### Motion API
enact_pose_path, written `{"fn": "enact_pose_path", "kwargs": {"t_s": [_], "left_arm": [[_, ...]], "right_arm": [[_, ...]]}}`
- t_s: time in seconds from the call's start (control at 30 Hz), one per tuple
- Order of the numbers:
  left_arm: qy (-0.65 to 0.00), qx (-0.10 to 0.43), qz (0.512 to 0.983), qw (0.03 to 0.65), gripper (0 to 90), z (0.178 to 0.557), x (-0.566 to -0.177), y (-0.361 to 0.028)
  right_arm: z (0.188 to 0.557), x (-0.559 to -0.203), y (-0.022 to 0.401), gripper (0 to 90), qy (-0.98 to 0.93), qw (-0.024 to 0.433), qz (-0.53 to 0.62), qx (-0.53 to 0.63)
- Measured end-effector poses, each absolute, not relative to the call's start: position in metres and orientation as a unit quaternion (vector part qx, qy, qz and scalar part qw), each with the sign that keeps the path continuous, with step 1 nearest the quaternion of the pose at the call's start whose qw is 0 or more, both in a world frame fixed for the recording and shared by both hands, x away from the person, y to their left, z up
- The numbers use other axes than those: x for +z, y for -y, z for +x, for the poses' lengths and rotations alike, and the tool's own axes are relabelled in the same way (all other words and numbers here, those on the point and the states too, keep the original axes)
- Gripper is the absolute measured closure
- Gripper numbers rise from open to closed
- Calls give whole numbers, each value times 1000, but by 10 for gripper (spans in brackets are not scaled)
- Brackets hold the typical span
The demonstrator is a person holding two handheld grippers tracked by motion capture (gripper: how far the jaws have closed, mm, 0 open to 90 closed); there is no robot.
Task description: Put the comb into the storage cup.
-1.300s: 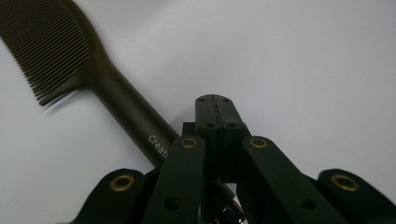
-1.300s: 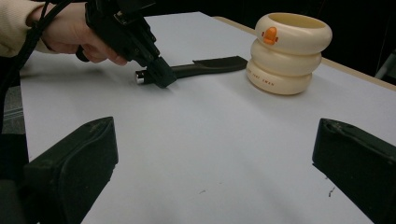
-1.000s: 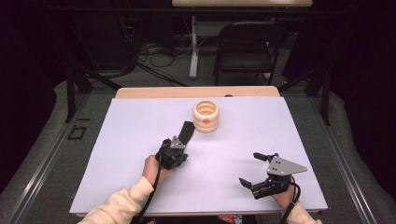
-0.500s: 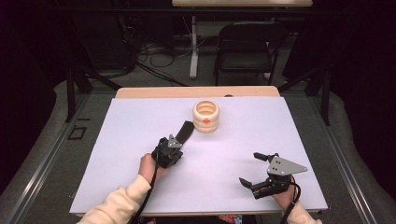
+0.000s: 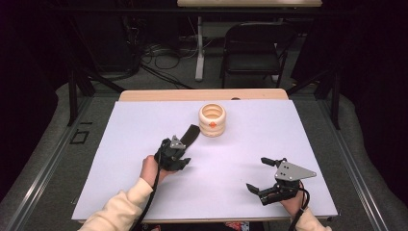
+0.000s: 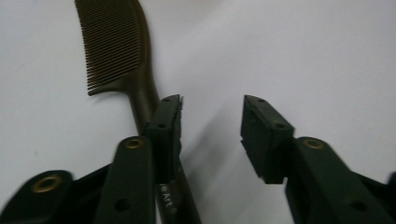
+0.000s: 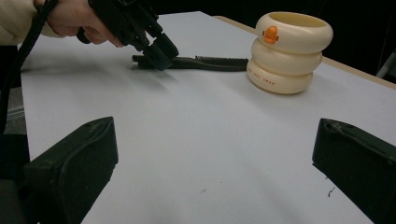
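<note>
L gripper (image 6: 212, 116) jaws just opened, comb (image 6: 122, 51) freed on surface (image 5: 240, 159) beside cream ring cup (image 5: 212, 120); placement prob. done. R gripper (image 5: 262, 173) idle, jaws wide, empty.

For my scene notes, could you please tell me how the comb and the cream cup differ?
The comb is dark brown, flat and long, lying on the table; the cream cup is pale, round and ribbed, standing upright with an orange mark. The comb lies beside the left tongs; the cup stands apart.

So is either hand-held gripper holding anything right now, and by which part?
Nothing is held. The left hand-held gripper has just been opening, its jaws apart beside the comb handle. The right hand-held gripper is open.
</note>
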State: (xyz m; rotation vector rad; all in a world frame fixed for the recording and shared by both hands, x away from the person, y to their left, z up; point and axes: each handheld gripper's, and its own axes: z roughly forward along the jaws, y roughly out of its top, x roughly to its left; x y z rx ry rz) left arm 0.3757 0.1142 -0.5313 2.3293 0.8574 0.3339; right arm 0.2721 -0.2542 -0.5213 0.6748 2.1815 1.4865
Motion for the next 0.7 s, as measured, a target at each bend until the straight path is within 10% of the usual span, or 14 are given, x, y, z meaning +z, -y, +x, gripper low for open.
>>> {"fn": "enact_pose_path", "kwargs": {"t_s": [0.47,0.7], "left_arm": [[-354,88,889,277,164,394,-528,-114],[-369,72,890,258,136,407,-524,-114]], "right_arm": [[273,-523,253,0,-785,206,245,531],[273,-523,253,0,-785,205,246,531]]}}
